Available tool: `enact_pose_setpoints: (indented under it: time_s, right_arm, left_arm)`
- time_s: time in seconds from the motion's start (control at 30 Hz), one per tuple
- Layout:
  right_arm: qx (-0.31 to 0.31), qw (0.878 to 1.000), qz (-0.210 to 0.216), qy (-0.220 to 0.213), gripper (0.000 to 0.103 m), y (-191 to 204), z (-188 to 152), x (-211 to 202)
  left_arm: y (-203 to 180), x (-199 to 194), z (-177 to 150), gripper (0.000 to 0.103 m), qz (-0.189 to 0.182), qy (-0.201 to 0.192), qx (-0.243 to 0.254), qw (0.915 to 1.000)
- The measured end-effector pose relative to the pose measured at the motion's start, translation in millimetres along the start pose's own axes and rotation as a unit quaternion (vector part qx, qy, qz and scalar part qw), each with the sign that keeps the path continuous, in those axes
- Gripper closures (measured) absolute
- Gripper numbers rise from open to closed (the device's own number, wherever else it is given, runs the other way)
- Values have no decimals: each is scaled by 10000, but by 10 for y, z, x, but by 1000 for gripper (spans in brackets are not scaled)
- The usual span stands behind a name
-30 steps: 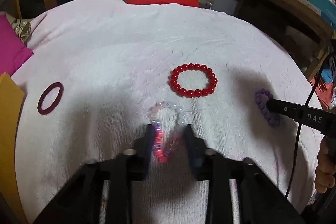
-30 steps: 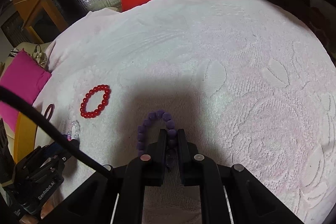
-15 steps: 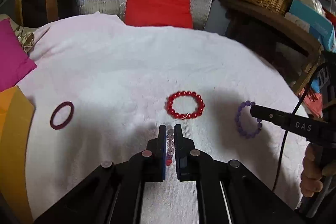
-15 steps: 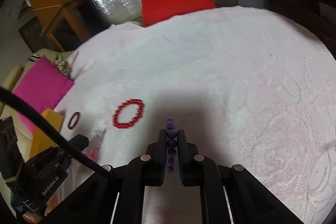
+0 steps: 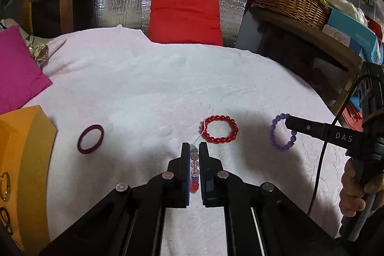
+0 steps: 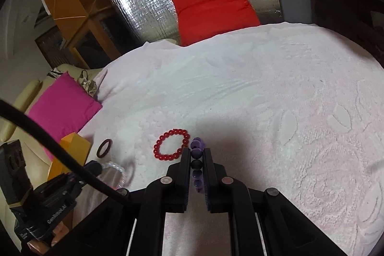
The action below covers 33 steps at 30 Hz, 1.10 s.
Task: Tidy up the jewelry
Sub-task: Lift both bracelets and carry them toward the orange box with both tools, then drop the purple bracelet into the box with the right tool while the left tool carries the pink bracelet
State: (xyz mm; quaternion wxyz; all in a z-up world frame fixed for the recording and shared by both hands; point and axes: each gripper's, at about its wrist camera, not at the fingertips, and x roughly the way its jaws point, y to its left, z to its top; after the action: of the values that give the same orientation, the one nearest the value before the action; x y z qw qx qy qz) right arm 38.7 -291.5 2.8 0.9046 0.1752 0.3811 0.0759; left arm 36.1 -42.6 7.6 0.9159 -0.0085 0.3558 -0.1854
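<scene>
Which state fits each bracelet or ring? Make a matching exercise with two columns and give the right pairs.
Things:
1. red bead bracelet
2. purple bead bracelet
3. clear and pink bead bracelet
4. dark red ring

States:
a. clamped in the left gripper
b. lying alone nearest the orange box
c. clamped in the right gripper
d. lying flat between the two grippers

Pairs: 1-d, 2-c, 3-a, 4-b
</scene>
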Motion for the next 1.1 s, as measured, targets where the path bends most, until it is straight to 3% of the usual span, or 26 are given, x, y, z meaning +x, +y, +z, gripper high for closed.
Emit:
enact_pose_setpoints:
  time_s: [0.2,0.47,0.7,0.87,1.1]
  right_arm:
    - [-21,9996,200,-184,92,101,30,-60]
    - [-531,9976,362,-258,92,504,-56,-31]
    - [-735,9965,325,-238,92,742,-151,59]
    - [-777,9956,469,-213,92,891,-205,94]
    - [-782,9940,758,-100,92,1199,-316,175]
  left_arm:
    - [27,-251,39,96,-119,-271,-5,9996]
    - [159,-588,50,96,-106,-682,-9,9976]
    - [367,-776,44,96,385,-864,-296,9951]
    - [431,-976,24,96,1024,-1163,-343,9873]
    - [724,-1261,-67,96,1519,-1386,-765,9756]
